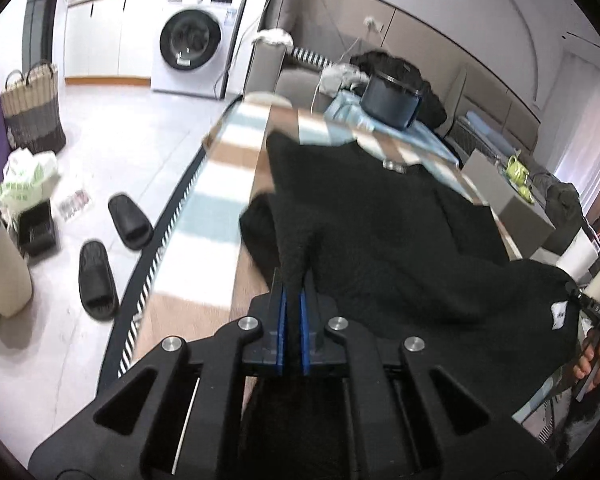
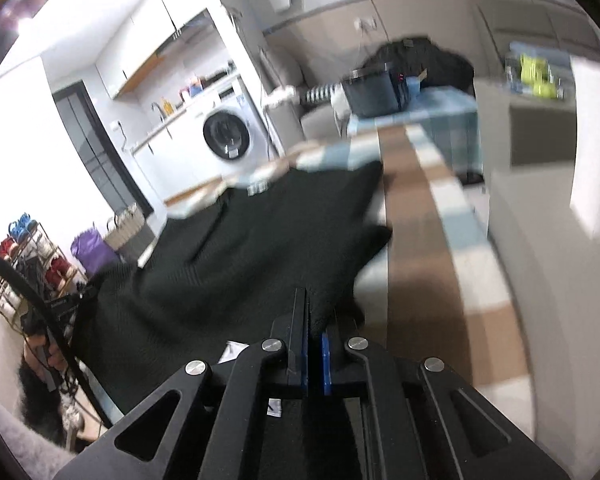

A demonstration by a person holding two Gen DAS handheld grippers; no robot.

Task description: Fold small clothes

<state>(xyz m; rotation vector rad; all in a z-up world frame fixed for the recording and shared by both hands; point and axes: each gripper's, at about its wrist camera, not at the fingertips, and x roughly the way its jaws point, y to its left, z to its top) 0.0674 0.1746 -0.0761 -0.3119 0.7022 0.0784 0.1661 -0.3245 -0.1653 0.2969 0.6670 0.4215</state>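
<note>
Left wrist view: black knit garment point(image 1: 380, 232) is bunched into the left claw point(image 1: 294, 280), both blue-lined fingers pressed together on a fold of fabric just ahead of the tips. Rest of the garment drapes forward and to the right of that claw over the striped table cover point(image 1: 224, 168), far edge near a dark pot point(image 1: 392, 96) well ahead. A white label point(image 1: 559, 314) shows on the hem off to the right, close to where the other tool grips.

Right wrist view: right claw point(image 2: 314, 316) also pinched shut on a fold of the same garment point(image 2: 240, 240), cloth spreading forward and left of it. Striped cover point(image 2: 420, 240) runs ahead on the right. Frame is blurred, so fine detail is not readable.

Risks, judged from this:
- Thick knit in 2 narrow pinches: a fold could slip out of either claw if the 2 pull apart too hard.
- Uneven lift would leave the sleeve bunched left of the left claw, giving a crooked fold.
- Garment dragged forward may snag the small metal object point(image 1: 394, 166) or reach the pot.
- Cover may ruck up under the dragged cloth.
</note>
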